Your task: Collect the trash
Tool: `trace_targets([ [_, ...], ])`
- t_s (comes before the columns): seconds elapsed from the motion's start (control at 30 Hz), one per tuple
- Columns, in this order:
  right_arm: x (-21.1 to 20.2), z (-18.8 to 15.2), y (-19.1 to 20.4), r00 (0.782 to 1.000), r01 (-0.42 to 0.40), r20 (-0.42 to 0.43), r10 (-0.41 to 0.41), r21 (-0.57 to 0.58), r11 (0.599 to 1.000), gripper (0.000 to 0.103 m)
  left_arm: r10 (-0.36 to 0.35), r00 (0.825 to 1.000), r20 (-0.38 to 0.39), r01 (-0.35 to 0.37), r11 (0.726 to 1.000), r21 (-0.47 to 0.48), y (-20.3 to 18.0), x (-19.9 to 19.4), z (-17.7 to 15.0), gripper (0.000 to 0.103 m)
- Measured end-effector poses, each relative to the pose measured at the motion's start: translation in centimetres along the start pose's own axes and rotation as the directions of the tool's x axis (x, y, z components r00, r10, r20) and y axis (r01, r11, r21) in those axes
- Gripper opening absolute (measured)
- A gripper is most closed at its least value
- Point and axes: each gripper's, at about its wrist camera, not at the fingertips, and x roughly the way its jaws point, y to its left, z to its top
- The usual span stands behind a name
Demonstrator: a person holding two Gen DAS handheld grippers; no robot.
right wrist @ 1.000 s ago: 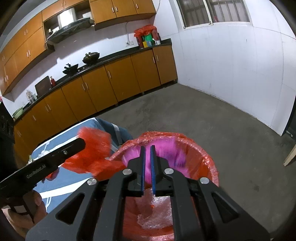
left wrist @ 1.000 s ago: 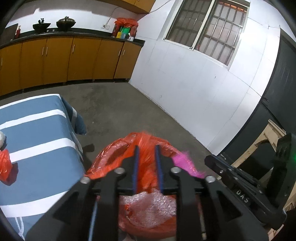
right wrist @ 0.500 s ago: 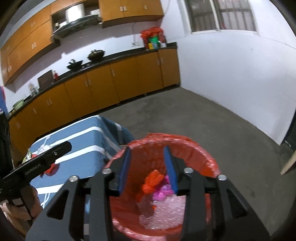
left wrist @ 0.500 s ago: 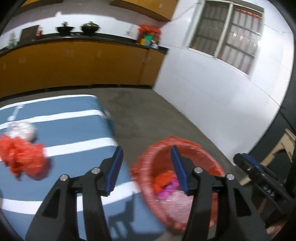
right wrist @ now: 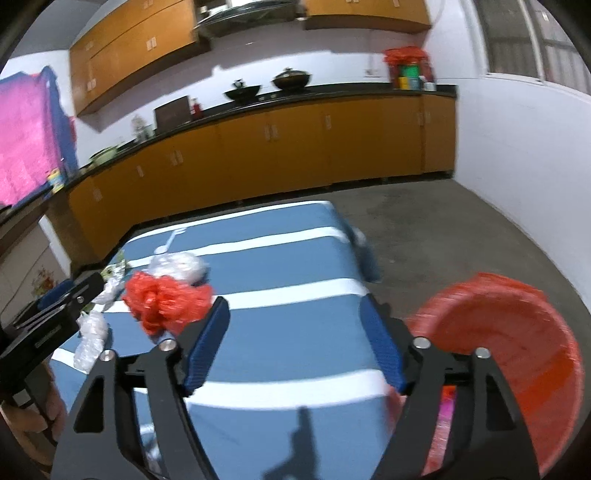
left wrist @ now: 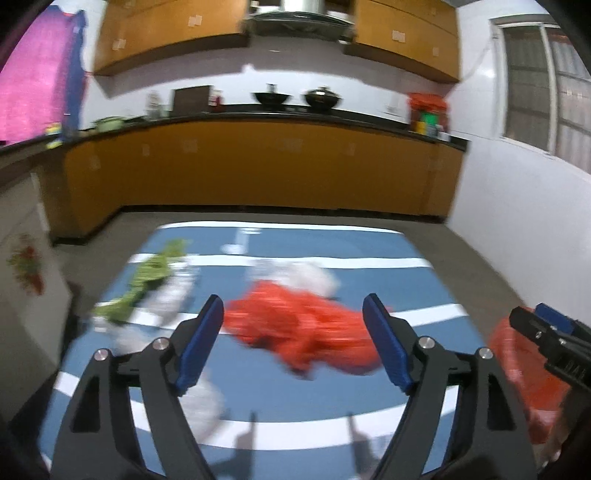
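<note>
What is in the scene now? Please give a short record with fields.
surface: blue cloth with white stripes
trash on cloth: crumpled red plastic bag, clear white plastic bag, green crumpled wrapper
bin: red-lined round trash bin, beside the cloth's right edge
left hand-held gripper: open, empty, facing the red bag
right hand-held gripper: open, empty

A long dark countertop (right wrist: 332,92) runs along the far wall. Below it stands a row of orange-brown base cabinets (left wrist: 258,166); above it hang matching wall cabinets (left wrist: 170,29) with a metal range hood (left wrist: 299,14) between them. Two dark woks (right wrist: 269,85) sit side by side on the countertop. At its right end stands a red-topped bundle of colourful containers (right wrist: 406,70). Beyond its left end hangs a pink cloth (left wrist: 33,88), and right of it a barred window (left wrist: 546,81) is set in the white wall.
</note>
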Motion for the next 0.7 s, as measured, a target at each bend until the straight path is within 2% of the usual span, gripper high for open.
trace_targets([
  [0.2,3.5,-0.7,3.5,0.999,-0.033,-0.041,0.033,-0.005,0.999,0.092,0.094,0.995,-0.041,-0.097,0.994,-0.055,6.2,1.4,-1.3,0.079],
  [0.43,6.6,-1.3,5.5,0.996,-0.025,-0.084,0.023,-0.027,0.999,0.099,0.128,0.989,-0.074,-0.134,0.988,-0.082,8.3,2.3,-2.3,0.08],
  [0.7,10.0,-0.9,4.5,0.987,0.013,-0.159,-0.009,0.025,1.0,0.101,0.146,0.985,-0.093,-0.155,0.983,-0.094,9.3,4.0,-2.4,0.08],
])
